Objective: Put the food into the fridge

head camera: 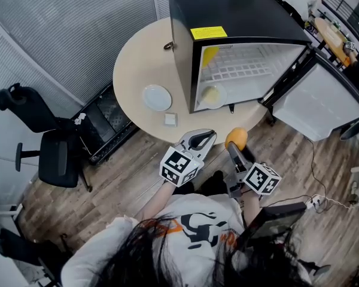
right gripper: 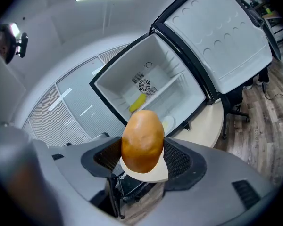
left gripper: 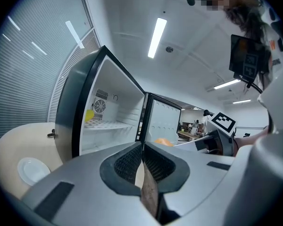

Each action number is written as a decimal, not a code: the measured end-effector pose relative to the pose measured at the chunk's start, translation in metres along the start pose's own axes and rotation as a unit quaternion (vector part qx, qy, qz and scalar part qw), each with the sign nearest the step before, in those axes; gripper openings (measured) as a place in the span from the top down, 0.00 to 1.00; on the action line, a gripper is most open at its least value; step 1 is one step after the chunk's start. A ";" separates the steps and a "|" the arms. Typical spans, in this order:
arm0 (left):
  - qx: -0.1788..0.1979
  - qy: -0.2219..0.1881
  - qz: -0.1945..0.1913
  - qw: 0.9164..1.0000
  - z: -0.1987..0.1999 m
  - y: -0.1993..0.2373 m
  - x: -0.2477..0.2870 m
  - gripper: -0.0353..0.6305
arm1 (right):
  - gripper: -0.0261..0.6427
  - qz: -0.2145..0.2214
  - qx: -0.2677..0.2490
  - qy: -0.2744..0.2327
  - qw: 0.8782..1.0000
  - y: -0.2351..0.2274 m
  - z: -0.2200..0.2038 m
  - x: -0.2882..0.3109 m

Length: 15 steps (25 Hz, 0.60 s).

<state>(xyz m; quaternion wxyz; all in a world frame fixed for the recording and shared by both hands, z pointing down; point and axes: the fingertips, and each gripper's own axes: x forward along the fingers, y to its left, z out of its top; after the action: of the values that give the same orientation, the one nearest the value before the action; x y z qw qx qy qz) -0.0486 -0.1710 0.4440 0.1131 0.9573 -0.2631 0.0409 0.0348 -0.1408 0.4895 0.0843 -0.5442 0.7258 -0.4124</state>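
Right gripper [right gripper: 144, 167] pinches the food [right gripper: 142, 140], an orange-brown egg-shaped piece, low down between its ribbed pads, with most of the piece standing out past the jaws. Left gripper [left gripper: 142, 163] is pressed together with nothing between its jaws. Both hang side by side in front of the table [head camera: 137, 58], short of the open fridge [head camera: 239, 17].

The food looks smooth, rounded and firm, and probably light. A curved skin like that could slide or pivot between flat pads, so the safer hold is likely across its widest part. With this low hold, a gentle carry would suit it. It does not look fragile, but it would roll if it were set down carelessly.

Counted:
- Two grippers.
- One food in the grip.
- One fridge, with its one door [head camera: 317, 100] swung wide to the right.
- One yellow piece [head camera: 209, 54] inside, on the wire shelf [head camera: 248, 69].
- Two plates: plate one [head camera: 212, 96] on the fridge floor with a pale lump on it, plate two [head camera: 157, 97] bare on the table.
- One small white square [head camera: 170, 119] just beside plate two, near the table edge.

The fridge floor beside plate one and most of the shelf appear free for the food.
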 end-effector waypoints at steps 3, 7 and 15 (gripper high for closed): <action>0.003 0.000 -0.005 1.000 0.002 0.000 0.003 0.92 | 0.53 -0.004 -0.002 -0.003 1.000 -0.001 0.004 0.004; 0.002 0.000 -0.005 1.000 0.002 0.005 0.009 0.92 | 0.53 -0.001 -0.007 0.005 1.000 -0.002 0.006 0.011; 0.001 0.002 0.016 1.000 0.007 0.019 0.031 0.92 | 0.53 0.008 -0.031 0.005 0.999 -0.016 0.039 0.031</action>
<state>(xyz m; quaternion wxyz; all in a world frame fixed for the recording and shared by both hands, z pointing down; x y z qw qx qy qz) -0.0315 -0.2042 0.4455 0.1119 0.9530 -0.2781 0.0445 0.0557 -0.1884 0.4855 0.0666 -0.5389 0.7429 -0.3914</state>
